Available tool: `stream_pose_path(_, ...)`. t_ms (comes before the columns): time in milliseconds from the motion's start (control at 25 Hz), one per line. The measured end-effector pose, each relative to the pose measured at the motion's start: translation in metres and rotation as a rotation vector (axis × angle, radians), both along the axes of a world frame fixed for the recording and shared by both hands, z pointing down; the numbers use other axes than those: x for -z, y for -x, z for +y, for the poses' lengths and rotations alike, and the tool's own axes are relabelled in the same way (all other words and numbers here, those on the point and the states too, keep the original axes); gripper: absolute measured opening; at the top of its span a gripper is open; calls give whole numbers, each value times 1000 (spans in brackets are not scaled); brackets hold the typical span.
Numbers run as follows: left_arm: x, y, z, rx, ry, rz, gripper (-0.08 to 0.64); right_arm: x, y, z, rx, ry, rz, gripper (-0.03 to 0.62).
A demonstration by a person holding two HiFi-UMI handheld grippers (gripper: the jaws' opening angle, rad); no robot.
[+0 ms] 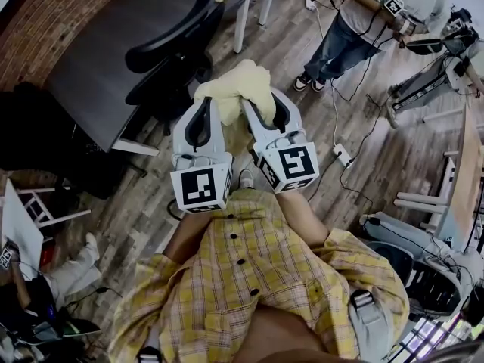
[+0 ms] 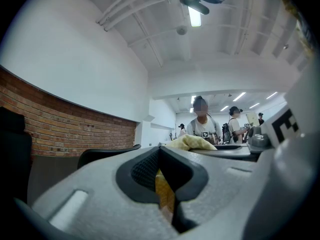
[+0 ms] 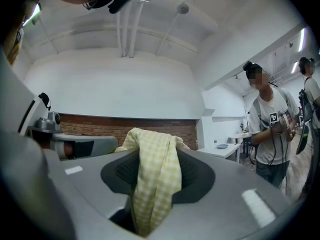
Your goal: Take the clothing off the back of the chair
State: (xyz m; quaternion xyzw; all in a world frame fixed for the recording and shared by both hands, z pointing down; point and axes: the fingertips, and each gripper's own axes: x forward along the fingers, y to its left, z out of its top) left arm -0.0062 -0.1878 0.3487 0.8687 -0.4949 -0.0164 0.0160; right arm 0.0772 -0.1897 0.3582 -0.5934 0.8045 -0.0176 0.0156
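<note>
A pale yellow checked garment [image 1: 236,85] hangs bunched in the air between my two grippers, clear of the black office chair [image 1: 170,59] that stands to the left beside them. The left gripper [image 1: 206,106] is shut on one part of the cloth [image 2: 165,196], which shows as a thin strip between its dark pads. My right gripper [image 1: 262,100] is shut on a thicker fold [image 3: 152,179] that drapes over its jaws. Both grippers are held level, side by side. In the left gripper view the chair back [image 2: 107,154] shows low at the left.
A dark table [image 1: 98,51] stands behind the chair against a brick wall [image 2: 65,134]. A person [image 1: 363,21] stands ahead at the right, with cables and a power strip [image 1: 342,155] on the wood floor. White furniture [image 1: 454,195] lines the right side.
</note>
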Motion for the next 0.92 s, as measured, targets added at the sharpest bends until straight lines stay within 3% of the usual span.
stream_pose_path(320, 1, -1, 5, 2, 2, -2, 0, 1, 0, 6, 2, 2, -8, 164)
stream_pose_path(600, -11, -20, -32, -1, 29, -1, 0, -10, -18, -31, 5, 31, -9, 164)
stream_pose_path(920, -2, 10, 19, -8, 14, 6, 0, 0, 13, 23, 3, 16, 7, 164)
